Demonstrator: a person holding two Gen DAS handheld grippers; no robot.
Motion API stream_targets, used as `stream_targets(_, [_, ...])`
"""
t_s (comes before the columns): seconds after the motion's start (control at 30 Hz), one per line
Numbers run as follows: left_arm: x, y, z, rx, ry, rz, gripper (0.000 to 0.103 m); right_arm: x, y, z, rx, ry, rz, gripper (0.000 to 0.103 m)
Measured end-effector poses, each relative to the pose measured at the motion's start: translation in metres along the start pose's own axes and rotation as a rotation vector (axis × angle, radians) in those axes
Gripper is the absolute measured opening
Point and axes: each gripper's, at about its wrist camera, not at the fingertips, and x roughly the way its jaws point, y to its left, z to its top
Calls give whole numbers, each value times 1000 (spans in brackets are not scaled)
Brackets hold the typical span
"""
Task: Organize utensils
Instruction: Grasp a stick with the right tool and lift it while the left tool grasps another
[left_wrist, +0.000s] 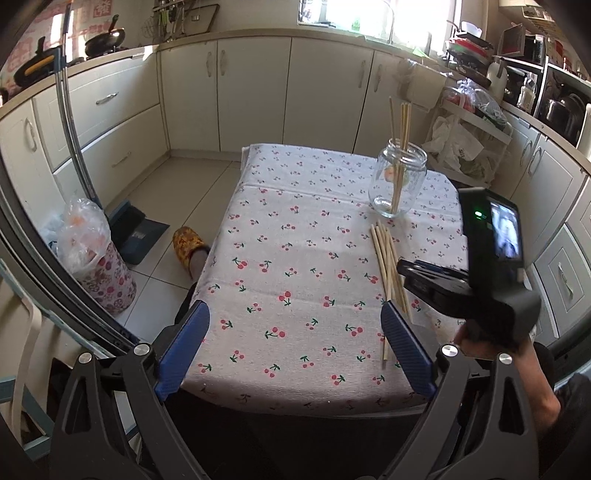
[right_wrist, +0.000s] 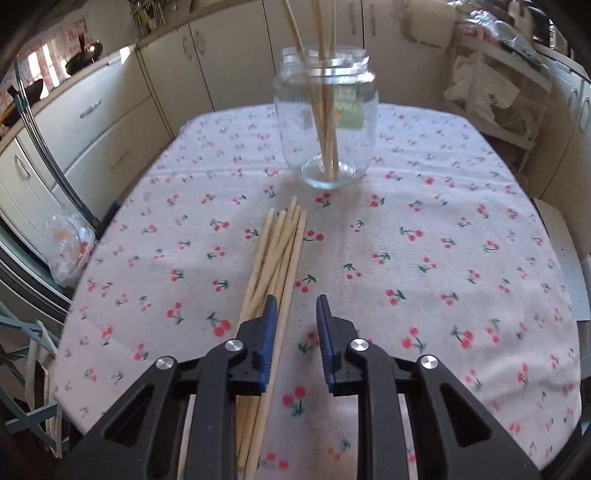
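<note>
Already four thin wooden chopsticks (right_wrist: 327, 110) stand in the clear glass jar (right_wrist: 327, 122) — six pale loose chopsticks (right_wrist: 275, 258) remain on the cherry-print tablecloth (right_wrist: 424, 240); left gripper (left_wrist: 295, 343) wide open, right gripper (right_wrist: 295, 317) half open — both empty.

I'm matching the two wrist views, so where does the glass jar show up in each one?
Left wrist: the glass jar stands right of centre, on the table's far side.
Right wrist: the glass jar stands top centre, straight ahead.
Shared landmark: the loose chopsticks lying just in front of it.
</note>
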Motion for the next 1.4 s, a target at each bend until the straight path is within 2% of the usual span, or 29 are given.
stream_targets(0.17, [18, -8, 5, 15, 20, -13, 90, 0, -13, 0, -10, 15, -13, 17])
stream_targets(0.3, [46, -26, 14, 45, 37, -64, 90, -8, -29, -8, -9, 18, 1, 14])
stream_targets(0.43, [85, -51, 25, 103, 57, -97, 90, -14, -44, -13, -4, 25, 27, 14])
stream_targets(0.53, [114, -62, 34, 105, 87, -106, 90, -16, -52, -13, 20, 25, 47, 14])
stream_targets(0.7, [142, -70, 50, 114, 91, -63, 87, -10, -58, -4, 36, 9, 56, 25])
stream_targets(0.8, [155, -70, 56, 126, 102, -37, 81, -5, -53, 2, 14, -2, 46, 26])
stream_targets(0.87, [163, -71, 58, 137, 112, -34, 74, -1, -49, 5, -9, -10, 33, 26])
stream_targets(0.93, [173, -73, 57, 162, 135, -33, 51, 0, -46, 5, -38, -13, 1, 19])
stream_targets(0.97, [178, -74, 57, 171, 147, -38, 44, -1, -45, 4, -47, -7, -17, 16])
stream_targets(1.0, [183, -75, 55, 182, 160, -44, 25, -2, -47, 4, -38, 4, -22, 12])
stream_targets(1.03, [185, -75, 54, 192, 159, -42, 19, -3, -49, 3, -25, 14, -18, 10])
stream_targets(1.1, [185, -76, 54, 217, 156, -60, 15, -7, -56, 2, 28, 52, 8, 10])
stream_targets(1.17, [185, -76, 56, 226, 170, -92, 15, -8, -57, 2, 36, 70, 24, 10])
stream_targets(1.27, [185, -76, 59, 237, 176, -94, 17, -11, -50, 7, -4, 41, 25, 15])
stream_targets(1.33, [184, -75, 64, 217, 181, -112, 29, -9, -48, 12, -24, 34, 16, 19])
stream_targets(1.4, [181, -77, 67, 211, 165, -114, 37, -4, -44, 17, -49, 40, 14, 22])
